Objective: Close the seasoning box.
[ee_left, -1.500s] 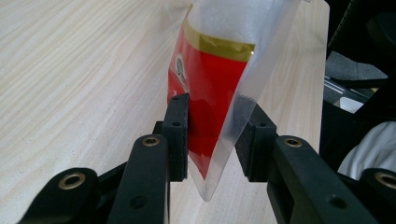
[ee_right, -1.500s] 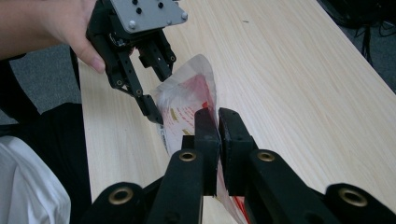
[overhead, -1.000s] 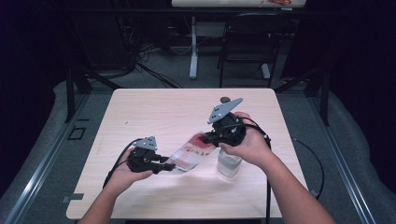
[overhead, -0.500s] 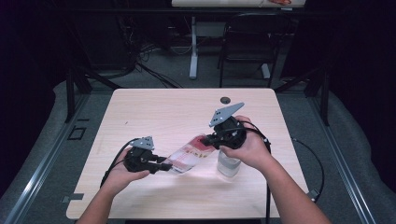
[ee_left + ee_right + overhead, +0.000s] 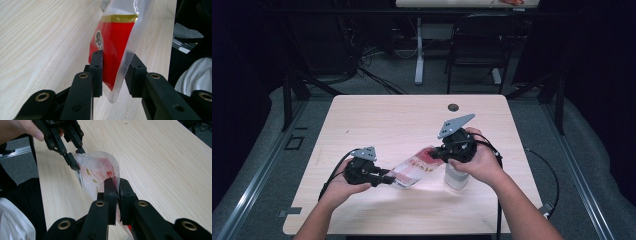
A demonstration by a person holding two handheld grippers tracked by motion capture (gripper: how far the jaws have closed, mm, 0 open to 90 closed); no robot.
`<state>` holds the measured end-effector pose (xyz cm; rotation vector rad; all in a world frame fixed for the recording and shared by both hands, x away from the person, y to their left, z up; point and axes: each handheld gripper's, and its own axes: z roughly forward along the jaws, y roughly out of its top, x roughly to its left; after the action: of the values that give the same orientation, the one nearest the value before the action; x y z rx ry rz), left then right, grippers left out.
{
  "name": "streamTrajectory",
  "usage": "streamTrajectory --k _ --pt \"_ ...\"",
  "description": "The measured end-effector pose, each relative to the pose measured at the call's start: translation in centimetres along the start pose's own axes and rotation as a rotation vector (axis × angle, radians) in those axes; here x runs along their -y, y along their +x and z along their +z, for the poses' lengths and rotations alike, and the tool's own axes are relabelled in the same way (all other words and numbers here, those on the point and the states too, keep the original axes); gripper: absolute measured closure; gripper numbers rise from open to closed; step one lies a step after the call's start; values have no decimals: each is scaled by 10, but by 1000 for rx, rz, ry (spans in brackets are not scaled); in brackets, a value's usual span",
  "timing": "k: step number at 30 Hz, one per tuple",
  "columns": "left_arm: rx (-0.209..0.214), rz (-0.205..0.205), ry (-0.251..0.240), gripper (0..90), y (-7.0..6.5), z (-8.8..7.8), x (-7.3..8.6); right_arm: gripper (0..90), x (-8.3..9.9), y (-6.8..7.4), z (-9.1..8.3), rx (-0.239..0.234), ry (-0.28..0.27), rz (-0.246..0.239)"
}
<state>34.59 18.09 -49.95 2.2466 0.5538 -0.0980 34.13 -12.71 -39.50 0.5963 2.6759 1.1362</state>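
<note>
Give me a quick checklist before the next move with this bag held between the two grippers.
1. Right gripper shut on the bag: ok, pads pinch the plastic edge.
2. Left gripper clamped on the bag: not ok, one pad touches the red print, the other stands off the film.
3. Bag lifted off the table: ok, it spans between the grippers in the high view.
4. Bag sealed or open: cannot tell.
5. White container under the right hand, apart from the bag: cannot tell, hand covers it.

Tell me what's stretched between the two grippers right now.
A clear plastic bag with red print spans from the left gripper to the right gripper, seen in the high view.
</note>
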Motion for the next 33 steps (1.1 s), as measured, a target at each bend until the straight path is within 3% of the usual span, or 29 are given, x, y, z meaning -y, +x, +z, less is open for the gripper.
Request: streamTrajectory --k 16,33 --pt "-11 -10 24 709 2 1 2 853 11 -2 8 8 9 23" --pt "-23 -16 20 712 4 -3 3 844 20 -4 13 17 -33 28"
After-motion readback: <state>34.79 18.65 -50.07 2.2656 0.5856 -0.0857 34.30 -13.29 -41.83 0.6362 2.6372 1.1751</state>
